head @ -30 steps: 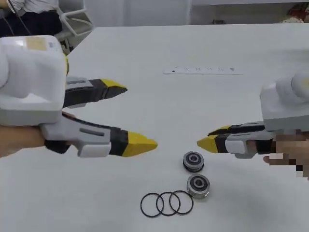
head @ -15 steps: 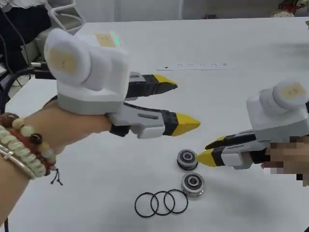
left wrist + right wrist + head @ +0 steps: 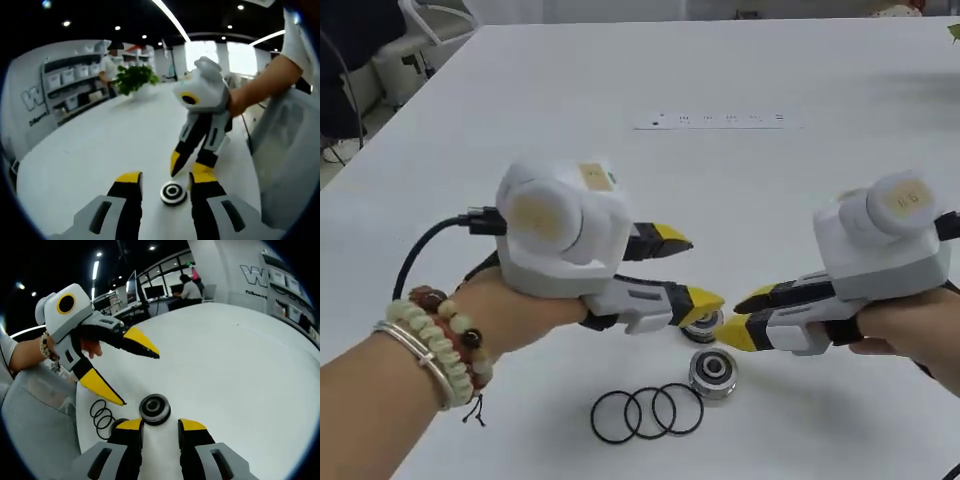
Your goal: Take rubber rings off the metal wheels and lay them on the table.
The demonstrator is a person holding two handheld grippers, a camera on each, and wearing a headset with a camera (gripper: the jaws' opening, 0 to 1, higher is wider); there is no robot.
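L gripper (image 3: 700, 271) dropped to round metal wheel (image 3: 705, 323) nr thin black rings (image 3: 647, 413).

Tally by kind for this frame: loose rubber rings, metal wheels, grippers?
Rubber rings, loose on the table: 3
Metal wheels: 2
Grippers, left gripper and right gripper: 2
Total: 7

An open-plan office or lab: storage shelves (image 3: 75, 94), desk monitors (image 3: 154, 290), a potted plant (image 3: 134, 79).
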